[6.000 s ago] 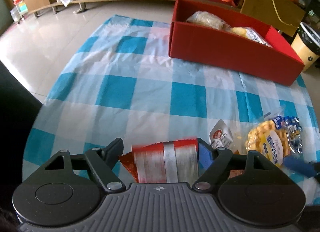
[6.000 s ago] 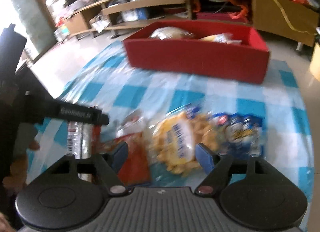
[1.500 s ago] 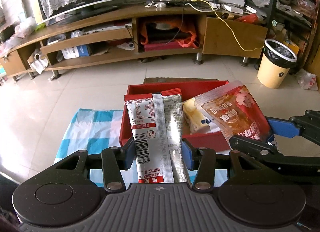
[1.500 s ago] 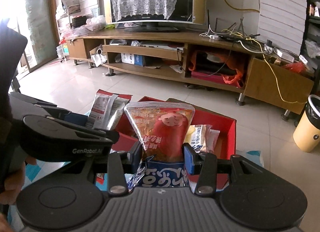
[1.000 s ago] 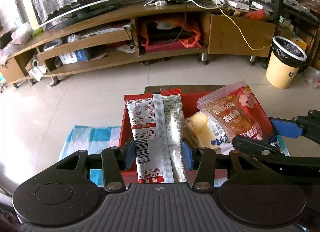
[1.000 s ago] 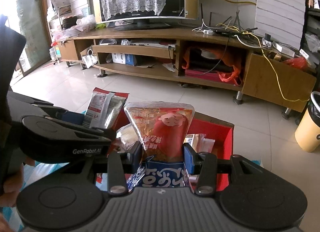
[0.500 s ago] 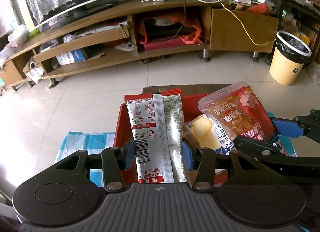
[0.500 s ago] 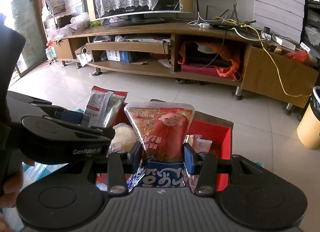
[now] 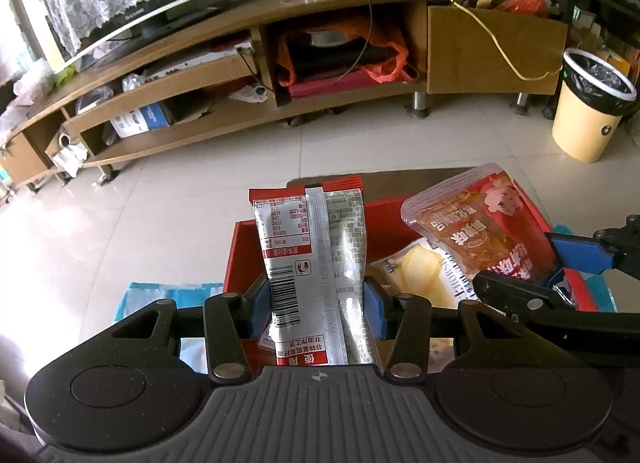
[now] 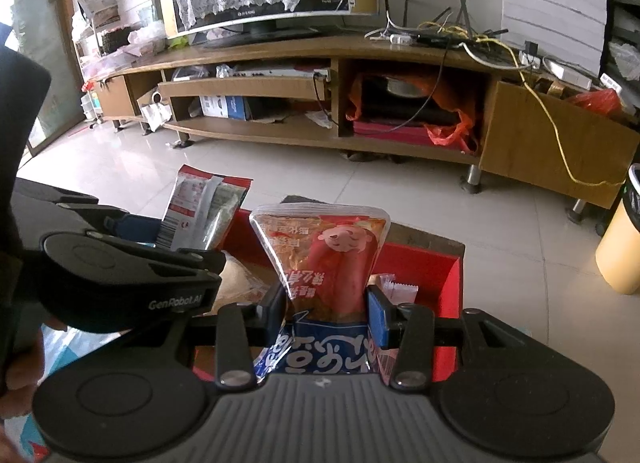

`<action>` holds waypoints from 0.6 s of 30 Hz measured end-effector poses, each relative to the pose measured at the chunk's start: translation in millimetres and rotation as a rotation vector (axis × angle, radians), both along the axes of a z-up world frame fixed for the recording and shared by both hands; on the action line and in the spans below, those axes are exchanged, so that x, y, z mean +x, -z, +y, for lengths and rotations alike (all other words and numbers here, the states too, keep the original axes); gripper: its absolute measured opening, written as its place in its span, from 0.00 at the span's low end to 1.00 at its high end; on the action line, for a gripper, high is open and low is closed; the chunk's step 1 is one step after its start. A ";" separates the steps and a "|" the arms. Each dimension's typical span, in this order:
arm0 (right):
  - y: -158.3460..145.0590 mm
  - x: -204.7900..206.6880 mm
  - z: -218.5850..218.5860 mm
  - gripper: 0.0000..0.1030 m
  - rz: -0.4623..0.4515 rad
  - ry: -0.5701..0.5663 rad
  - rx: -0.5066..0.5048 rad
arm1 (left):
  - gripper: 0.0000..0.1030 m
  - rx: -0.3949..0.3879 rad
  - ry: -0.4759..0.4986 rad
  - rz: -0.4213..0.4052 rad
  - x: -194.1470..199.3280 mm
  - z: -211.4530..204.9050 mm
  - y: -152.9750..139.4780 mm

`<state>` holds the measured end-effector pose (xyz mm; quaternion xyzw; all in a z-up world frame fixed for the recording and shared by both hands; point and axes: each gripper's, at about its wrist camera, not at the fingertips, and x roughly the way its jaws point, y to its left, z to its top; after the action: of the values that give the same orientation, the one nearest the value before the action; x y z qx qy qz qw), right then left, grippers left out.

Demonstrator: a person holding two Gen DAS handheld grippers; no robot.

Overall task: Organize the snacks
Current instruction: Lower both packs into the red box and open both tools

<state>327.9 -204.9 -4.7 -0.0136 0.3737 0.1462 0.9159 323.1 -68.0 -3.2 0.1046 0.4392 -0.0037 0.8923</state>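
My left gripper point(image 9: 316, 305) is shut on a red and silver snack packet point(image 9: 316, 255), which stands upright over the left end of the red box point(image 9: 236, 259). My right gripper point(image 10: 326, 309) is shut on a clear orange-red snack bag point(image 10: 332, 259) with a blue packet point(image 10: 324, 355) under it, held above the red box point(image 10: 432, 267). Each held bag also shows in the other view: the orange-red snack bag point(image 9: 476, 227) at the right, the red and silver snack packet point(image 10: 200, 215) at the left. In the box lie a pale yellow chips bag point(image 9: 420, 271) and small white sachets point(image 10: 396, 291).
The box stands on a blue and white checked cloth point(image 9: 160, 295). Beyond it lie tiled floor and a long wooden TV stand point(image 9: 320, 63). A yellow waste bin point(image 9: 588, 103) stands at the right. A hand point(image 10: 20, 367) holds the left gripper's body.
Both grippers have sunk and moved forward over the red box, so the box looks closer and fills more of the view below the held bags. Both grips are unchanged.
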 end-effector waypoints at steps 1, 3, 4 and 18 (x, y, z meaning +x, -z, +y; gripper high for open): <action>2.7 2.0 0.6 0.39 0.005 0.000 -0.003 | 0.54 0.000 -0.002 0.007 2.3 0.4 3.6; 8.7 6.4 2.3 0.39 0.013 0.003 -0.012 | 0.54 0.005 -0.005 0.016 5.9 0.7 9.1; 11.5 8.5 2.7 0.39 0.019 0.005 -0.016 | 0.54 0.006 -0.008 0.021 8.2 1.4 12.7; 43.6 21.0 7.6 0.44 0.089 0.006 -0.041 | 0.75 -0.002 -0.019 0.066 8.5 18.8 39.5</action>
<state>348.9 -197.3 -48.2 -0.0246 0.4172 0.1361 0.8982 331.6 -49.2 -42.7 0.0992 0.4693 0.0009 0.8774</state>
